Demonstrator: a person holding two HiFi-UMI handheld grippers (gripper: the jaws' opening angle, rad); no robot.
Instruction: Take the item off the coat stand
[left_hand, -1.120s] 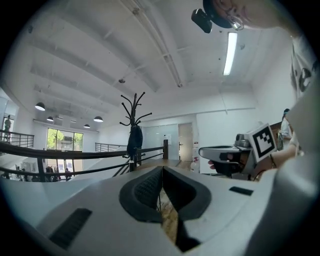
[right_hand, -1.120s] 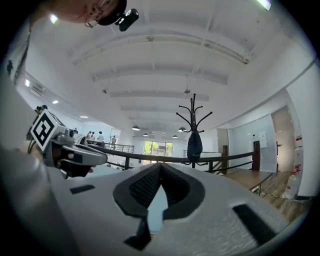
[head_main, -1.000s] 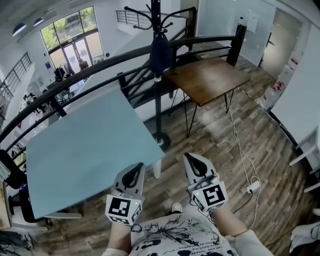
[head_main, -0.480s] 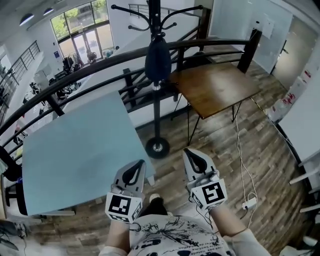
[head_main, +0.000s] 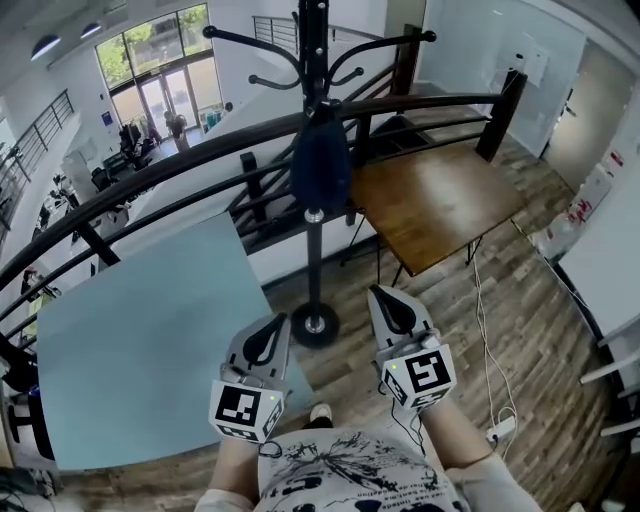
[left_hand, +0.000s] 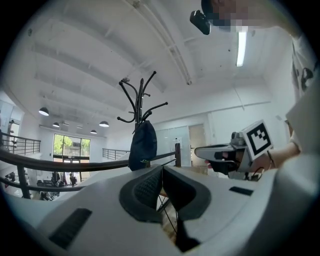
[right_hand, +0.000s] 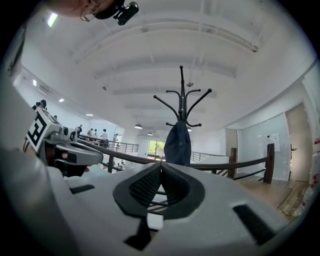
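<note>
Navy-blue fabric bag (head_main: 320, 165) hangs on the black coat stand (head_main: 315, 262), ahead of and above both grippers and well apart from them. The left gripper (head_main: 268, 340) and right gripper (head_main: 392, 310) each have their jaws pressed together on nothing. By my judgement no step is done yet: reaching, gripping and unhooking are all left. A pale mark on the bag is too small to read.

office building mezzanine: black railing (head_main: 500, 115) overlooking lower floor, glass entrance doors (head_main: 160, 95), blue table (head_main: 140, 340), wooden table (head_main: 440, 200)
</note>
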